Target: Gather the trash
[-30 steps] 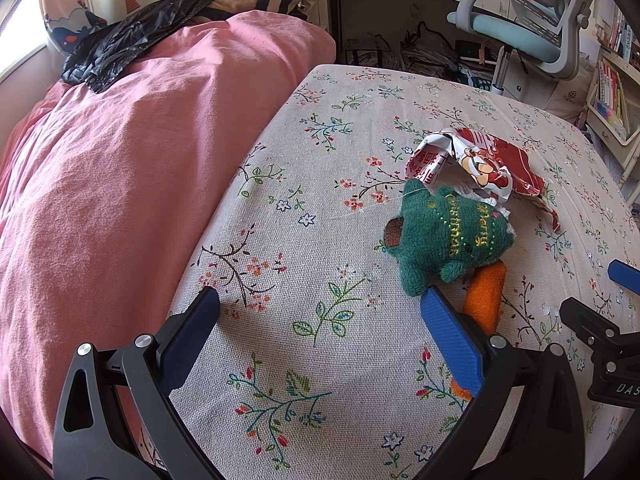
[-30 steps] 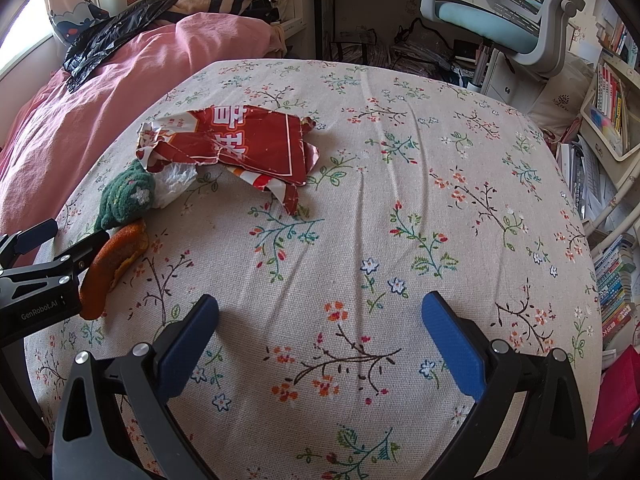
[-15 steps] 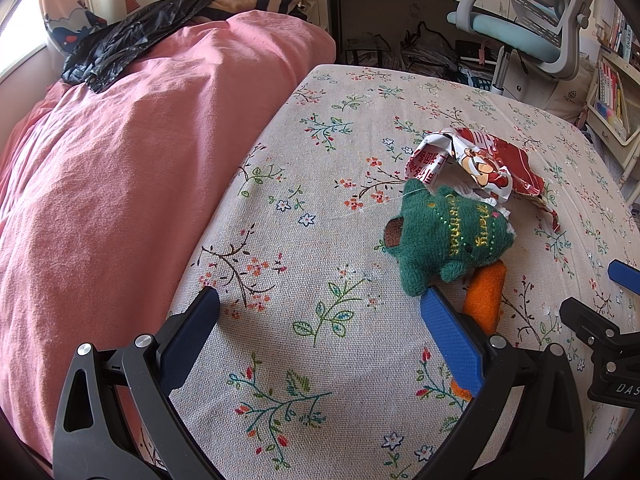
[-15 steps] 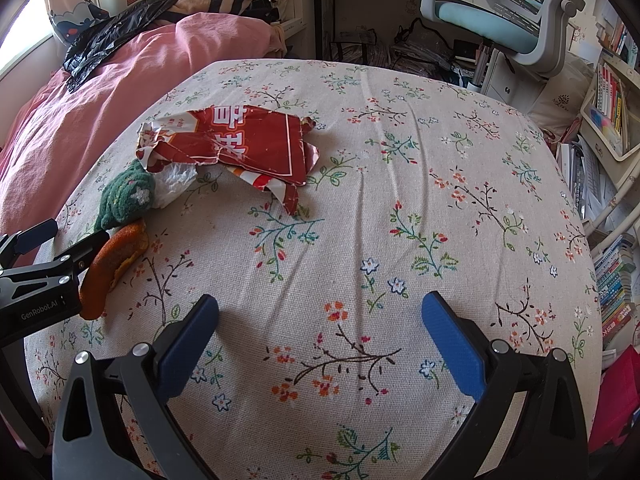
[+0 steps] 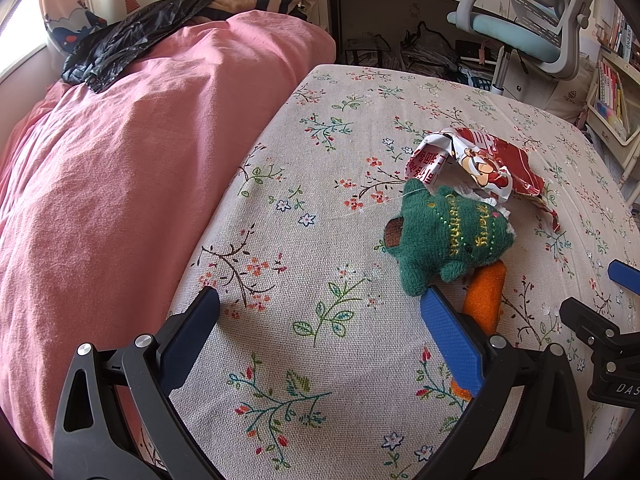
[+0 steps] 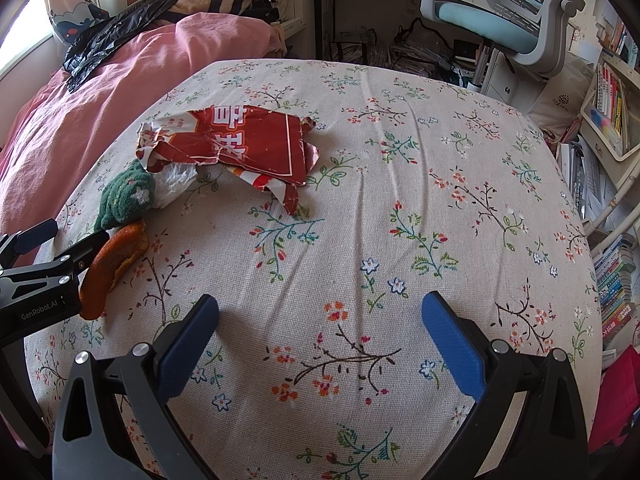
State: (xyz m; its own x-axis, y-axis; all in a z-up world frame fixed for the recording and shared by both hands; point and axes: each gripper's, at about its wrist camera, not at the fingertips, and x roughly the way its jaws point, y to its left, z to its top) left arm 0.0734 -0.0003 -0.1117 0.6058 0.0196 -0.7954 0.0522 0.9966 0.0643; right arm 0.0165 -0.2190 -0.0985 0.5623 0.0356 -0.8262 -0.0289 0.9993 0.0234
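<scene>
A torn red and white snack wrapper (image 6: 240,148) lies on the floral bedspread (image 6: 380,220), with white crumpled paper (image 6: 174,184) under its near edge. The same wrapper (image 5: 476,162) shows in the left wrist view, behind a green knitted toy (image 5: 448,236) and an orange peel-like strip (image 5: 484,296). My left gripper (image 5: 320,312) hovers open over bare cloth, its right finger beside the orange strip. My right gripper (image 6: 320,316) is open above bare cloth, well short of the wrapper. The green toy (image 6: 126,198) and orange strip (image 6: 112,268) lie to its left.
A pink duvet (image 5: 120,180) fills the left side, with a black plastic bag (image 5: 120,48) on its far end. Past the bed's far edge stand a blue-grey desk chair (image 6: 520,20), floor clutter and a bookshelf (image 6: 608,104). Stacked books (image 6: 616,280) lie right of the bed.
</scene>
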